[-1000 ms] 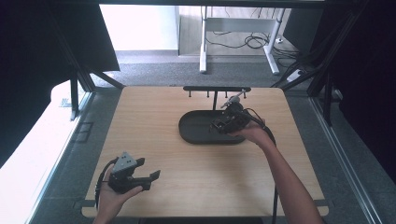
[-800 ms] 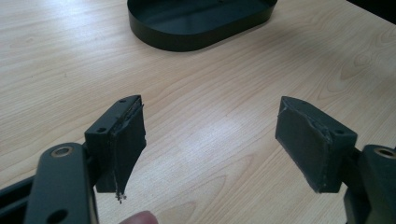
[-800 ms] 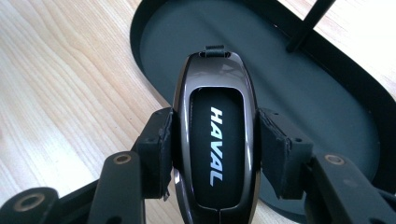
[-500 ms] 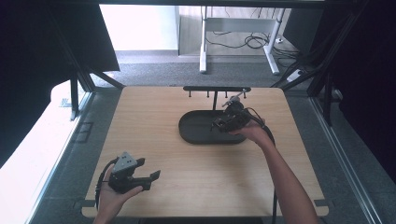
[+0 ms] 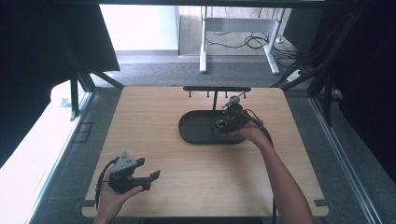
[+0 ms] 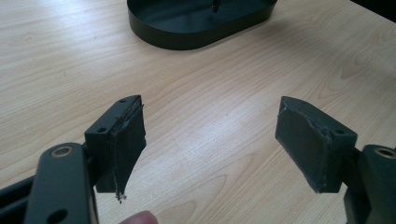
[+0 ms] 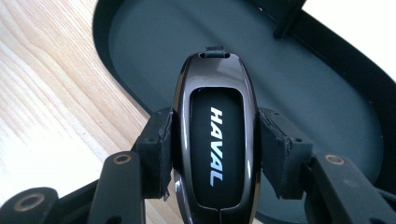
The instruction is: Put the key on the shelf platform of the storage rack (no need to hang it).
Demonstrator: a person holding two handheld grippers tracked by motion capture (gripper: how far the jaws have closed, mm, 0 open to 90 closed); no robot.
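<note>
The key fob (image 7: 215,144), glossy black with HAVAL lettered down its face, sat clamped between the right gripper's (image 7: 215,149) jaws, its long sides pressed against both pads and its loop end pointing out ahead of them. Beyond and beneath the jaws lay the dark oval tray (image 7: 327,116), so the fob hung above the tray's floor near one rim; whether it touched the floor could not be told. In the high view the right gripper (image 5: 227,122) was over the tray (image 5: 196,135), just in front of a black rack (image 5: 216,88) with small hooks.

The left gripper (image 6: 210,144) had its jaws spread wide with nothing between them, bare table (image 6: 210,102) under the gap and the tray well ahead.

The step in hand looked like carrying the fob, either setting it in the tray or lifting it toward the rack. The next move would call for a steady grip on the smooth shell, then a clean release once the fob was supported.
</note>
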